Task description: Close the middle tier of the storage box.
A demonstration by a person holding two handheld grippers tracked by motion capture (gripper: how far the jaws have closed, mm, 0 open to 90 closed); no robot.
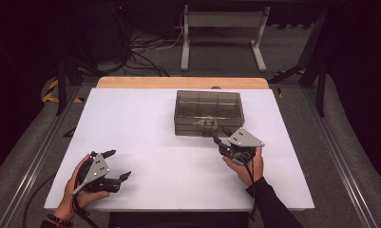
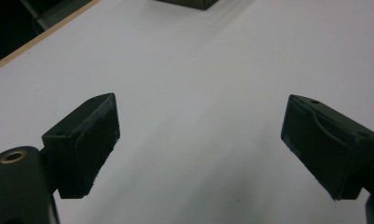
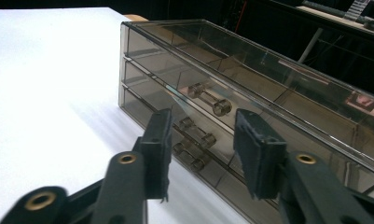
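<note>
A smoky see-through box of three shallow drawers point(image 1: 208, 113) stands on the white table top point(image 1: 155, 142), right of the middle. In the right gripper view the box point(image 3: 287, 88) is close ahead, and each drawer front carries a clear bar handle. My right gripper point(image 3: 201, 149) is level with the two lower handles point(image 3: 196, 133); its jaws stand apart, and the pads press on nothing. In the high view this right gripper point(image 1: 220, 144) is held at the box's front. My left gripper point(image 1: 119, 164) rests near the table's front left, and its jaws point(image 2: 198, 140) gape wide over bare white surface.
A wooden strip point(image 1: 178, 82) edges the table's far side. Beyond it, a grey stand point(image 1: 223, 28) and loose cables point(image 1: 140, 52) sit on the floor. Metal rails point(image 1: 31, 166) run along both sides of the table. A corner of the box point(image 2: 187, 3) shows far ahead of the left gripper.
</note>
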